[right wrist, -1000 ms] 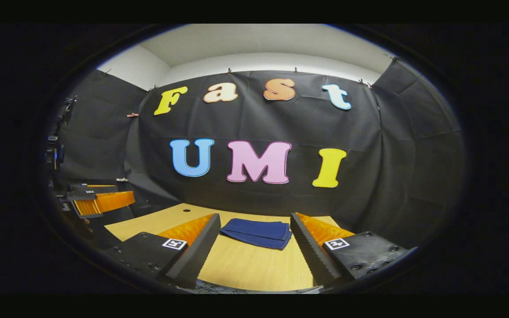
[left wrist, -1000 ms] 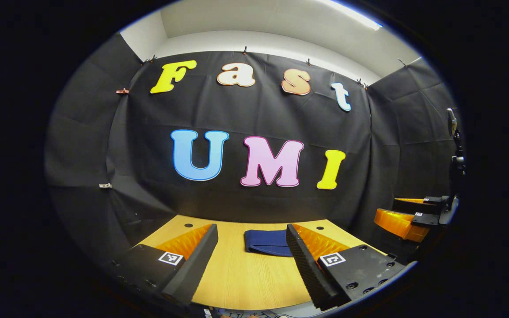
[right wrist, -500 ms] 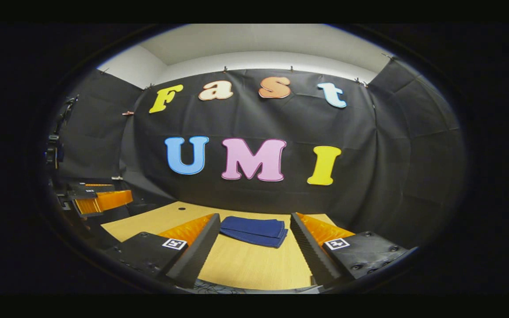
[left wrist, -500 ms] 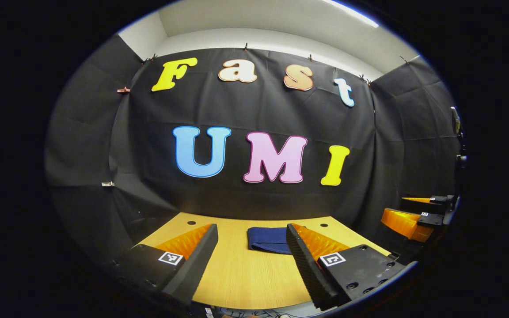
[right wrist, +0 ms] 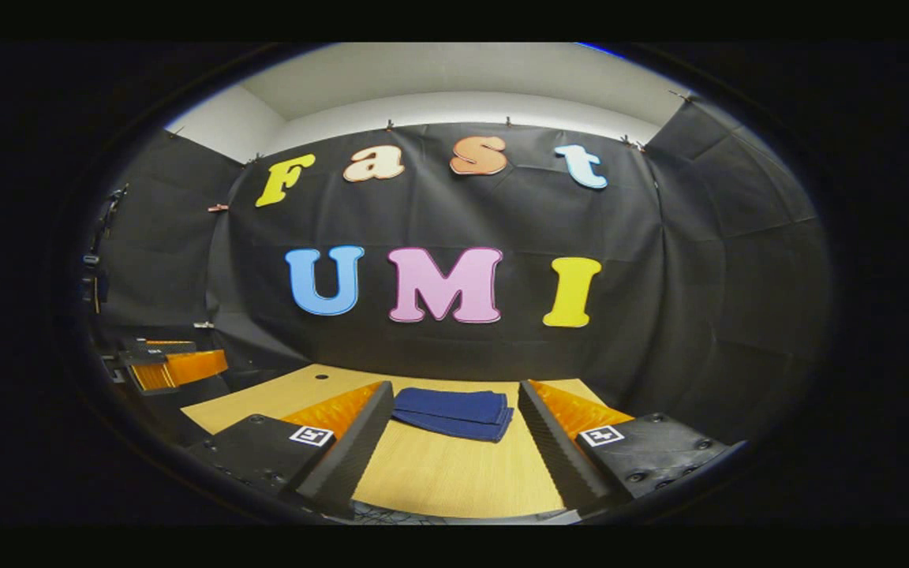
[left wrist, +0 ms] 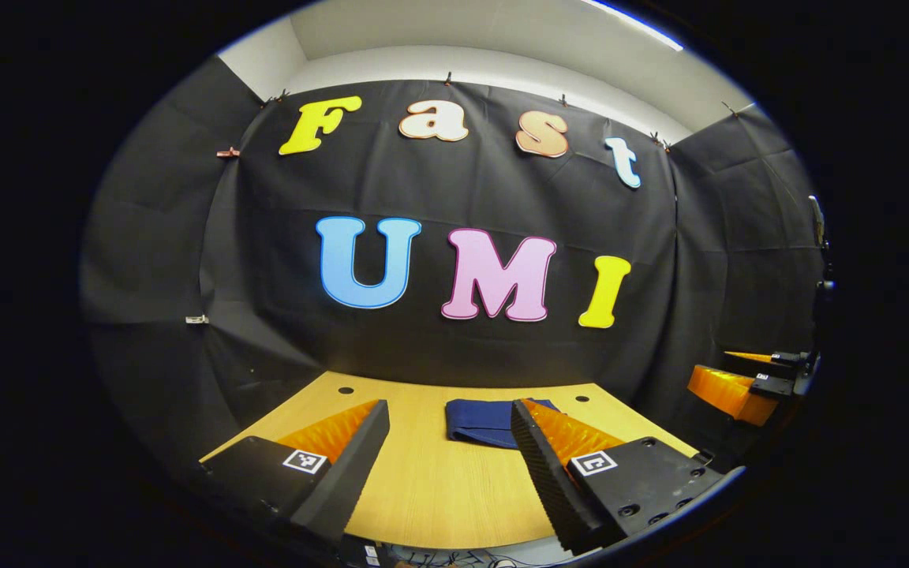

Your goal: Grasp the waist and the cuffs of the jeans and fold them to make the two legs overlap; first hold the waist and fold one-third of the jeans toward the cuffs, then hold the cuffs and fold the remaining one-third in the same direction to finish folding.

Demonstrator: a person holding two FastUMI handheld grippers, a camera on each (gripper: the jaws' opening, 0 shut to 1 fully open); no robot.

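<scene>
Jeans (right wrist: 452,412) lie as a compact stack near the surface (right wrist: 454,481) far edge. Left gripper (left wrist: 443,465) and right gripper (right wrist: 454,457) hang wide open, empty (folding apparently complete). Next move: withdrawal only.

One folded dark-blue denim jeans bundle (right wrist: 453,412), one light wooden table (left wrist: 431,489), two two-finger grippers (left wrist: 447,465) (right wrist: 454,454).

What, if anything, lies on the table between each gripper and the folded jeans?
Nothing visible. Bare wooden table runs from the open right gripper to the folded jeans. In the left gripper view, bare wood likewise lies between the open left gripper and them.
</scene>
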